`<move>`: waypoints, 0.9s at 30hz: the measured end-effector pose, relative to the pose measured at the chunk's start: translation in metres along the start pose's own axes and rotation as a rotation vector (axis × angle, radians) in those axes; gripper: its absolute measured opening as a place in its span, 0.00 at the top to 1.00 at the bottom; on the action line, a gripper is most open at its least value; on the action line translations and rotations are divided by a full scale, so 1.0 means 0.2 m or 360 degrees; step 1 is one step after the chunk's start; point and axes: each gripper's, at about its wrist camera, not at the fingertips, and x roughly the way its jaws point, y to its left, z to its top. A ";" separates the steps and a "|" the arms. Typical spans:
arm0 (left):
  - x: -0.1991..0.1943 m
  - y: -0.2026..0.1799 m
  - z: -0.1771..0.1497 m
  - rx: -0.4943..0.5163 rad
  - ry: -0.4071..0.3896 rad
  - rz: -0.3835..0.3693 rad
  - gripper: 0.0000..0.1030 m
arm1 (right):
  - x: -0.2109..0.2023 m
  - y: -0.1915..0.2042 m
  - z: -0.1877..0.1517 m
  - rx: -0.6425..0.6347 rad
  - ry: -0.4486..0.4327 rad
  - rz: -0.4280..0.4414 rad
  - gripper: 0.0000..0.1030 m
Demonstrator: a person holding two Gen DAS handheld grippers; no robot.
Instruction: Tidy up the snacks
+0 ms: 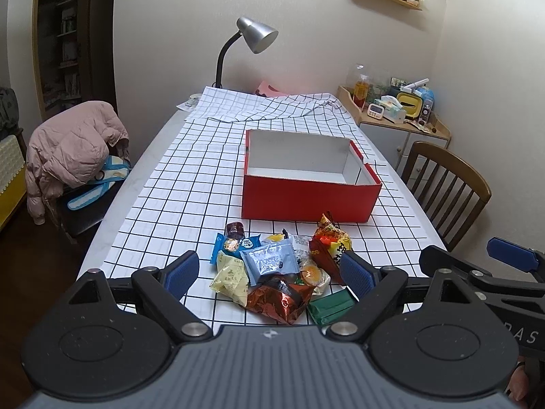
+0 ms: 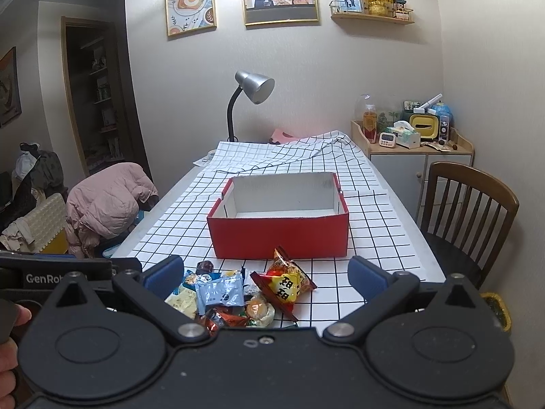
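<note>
Both the left tool (image 1: 269, 274) and right tool (image 2: 267, 279) stand wide and empty over the snack pile (image 1: 277, 272) on the worktop (image 1: 163, 184); the empty red box (image 1: 306, 201) sits at twelve o'clock. Packets look light, crinkly, slippery; pinching a sealed edge seems safest

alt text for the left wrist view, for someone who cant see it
An open left gripper hovers over a pile of wrapped snacks on a checked tablecloth, with an empty red box just beyond.
</note>
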 end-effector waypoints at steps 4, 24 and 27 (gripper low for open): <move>-0.01 0.00 0.00 0.0005 -0.0005 0.0002 0.12 | -0.01 0.00 0.00 0.0004 0.0000 0.0002 0.01; 0.01 0.01 0.00 -0.0016 0.0021 0.0001 0.12 | 0.00 0.00 0.00 -0.0032 -0.0015 0.0002 0.01; 0.03 0.02 0.00 -0.0026 0.0041 0.0001 0.12 | 0.00 0.00 0.01 -0.0065 0.0016 0.0003 0.01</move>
